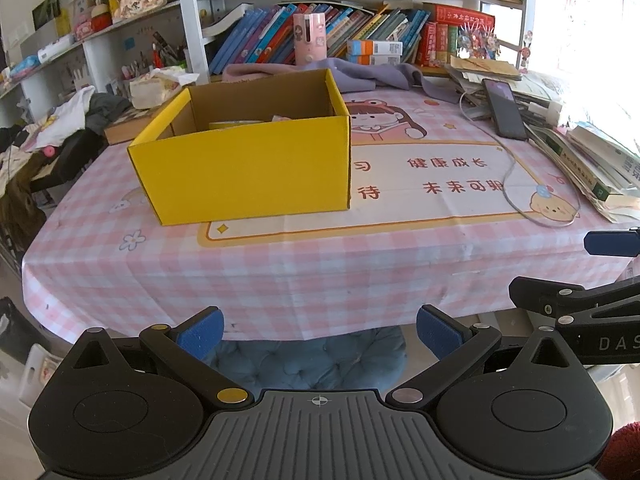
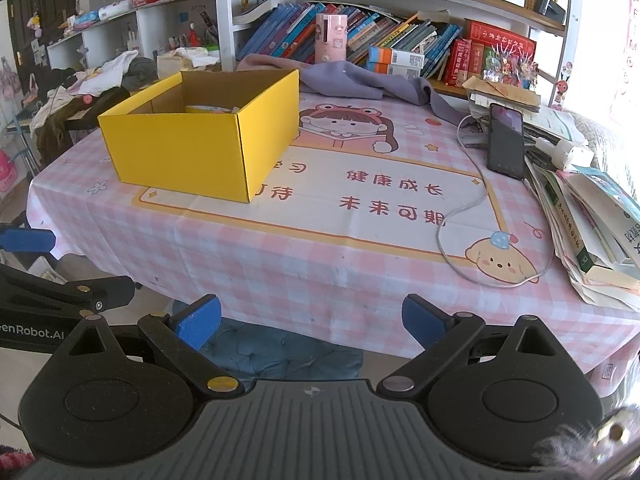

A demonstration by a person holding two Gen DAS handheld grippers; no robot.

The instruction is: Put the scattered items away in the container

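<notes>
- Left claw and right claw both gape wide, holding nothing, short of the pink-checked table.
- Open yellow cardboard box sits beyond, some items already inside; tidying looks nearly finished.

From my left gripper, blue pads spread wide with nothing between, I see the open yellow cardboard box ahead on the pink checked tablecloth, a black phone right of the box.
</notes>
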